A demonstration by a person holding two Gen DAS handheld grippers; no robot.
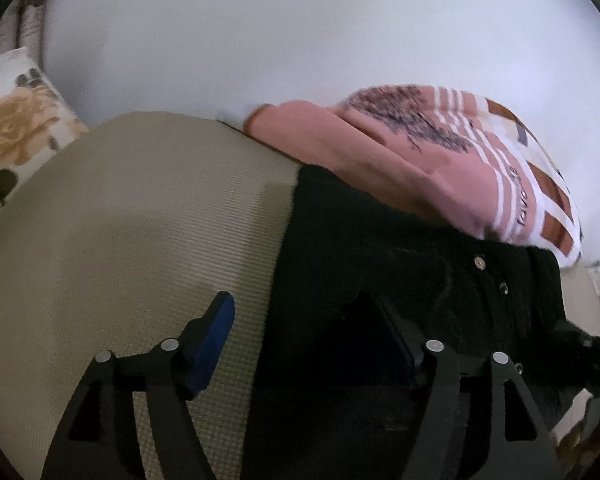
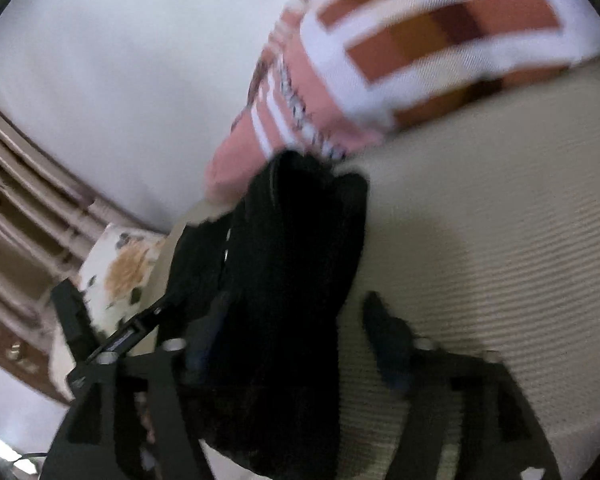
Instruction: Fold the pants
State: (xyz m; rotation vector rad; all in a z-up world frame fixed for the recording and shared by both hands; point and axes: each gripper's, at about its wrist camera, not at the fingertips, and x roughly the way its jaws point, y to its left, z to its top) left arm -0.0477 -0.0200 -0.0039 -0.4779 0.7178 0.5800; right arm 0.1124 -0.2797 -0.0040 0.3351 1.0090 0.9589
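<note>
The black pants [image 1: 380, 240] lie on a beige woven mat [image 1: 140, 220], their buttoned waistband at the right. My left gripper [image 1: 308, 340] is open over the pants' left edge, its left blue pad [image 1: 216, 344] above the mat and its right finger on the black cloth. In the right wrist view the pants [image 2: 292, 280] show as a bunched dark mass. My right gripper [image 2: 296, 340] is open, with the cloth between its fingers and against the left one. The view is blurred.
A pink striped garment [image 1: 440, 160] and a checked orange-and-white cloth [image 2: 440, 32] lie just beyond the pants. A floral pillow [image 1: 16, 128] sits at the left. A white wall [image 1: 300, 32] is behind. The left gripper's body [image 2: 112, 340] shows at the right view's lower left.
</note>
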